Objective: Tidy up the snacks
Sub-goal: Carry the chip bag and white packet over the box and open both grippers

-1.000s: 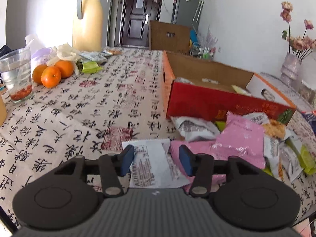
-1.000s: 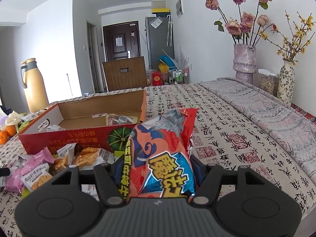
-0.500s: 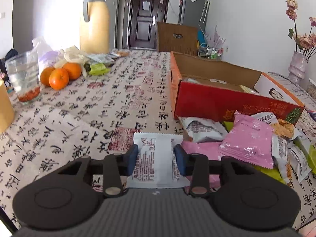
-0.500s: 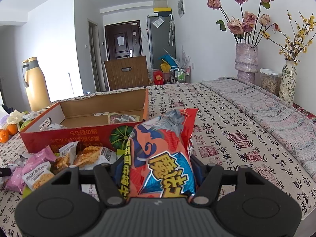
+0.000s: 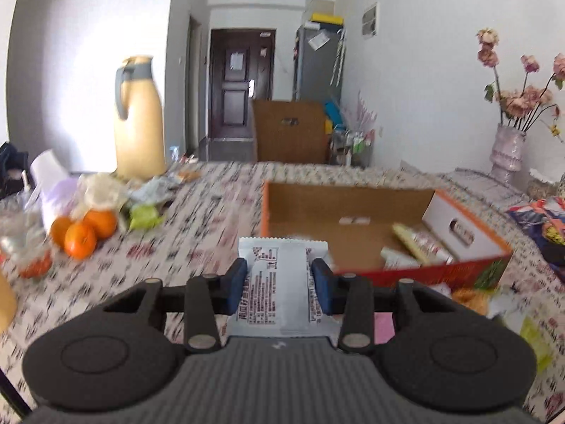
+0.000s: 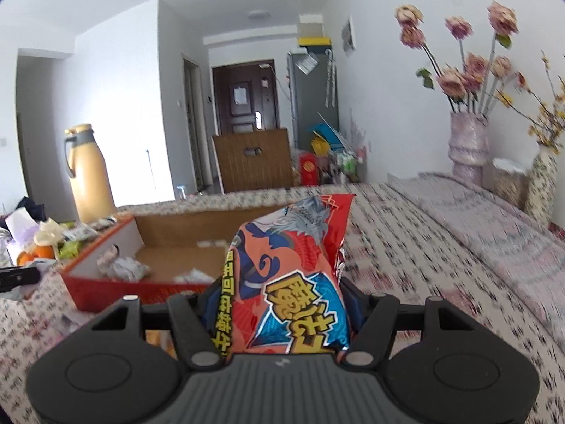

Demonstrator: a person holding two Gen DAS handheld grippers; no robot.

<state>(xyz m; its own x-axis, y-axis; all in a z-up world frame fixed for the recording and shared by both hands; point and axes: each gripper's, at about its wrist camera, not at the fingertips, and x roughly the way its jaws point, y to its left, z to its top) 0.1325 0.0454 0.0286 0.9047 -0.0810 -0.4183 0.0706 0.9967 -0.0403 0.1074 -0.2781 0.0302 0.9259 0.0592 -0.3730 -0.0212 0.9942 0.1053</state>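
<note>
The left gripper (image 5: 279, 284) has just closed its blue pads on a white snack packet (image 5: 277, 282) held above the table, while the right gripper (image 6: 282, 304) clamps a red chip bag (image 6: 289, 282) — both near the open cardboard box (image 5: 353, 205).

The patterned cloth on the tabletop (image 5: 219, 212) is smeared by motion blur, its print unreadable. The white packet (image 5: 279, 282) hides its lower end behind the left tool's body. The red snack bag (image 6: 293, 282) covers the right tool's pads and part of the box (image 6: 116, 289). The loose snacks (image 5: 469, 300) beside the box are blurred.
</note>
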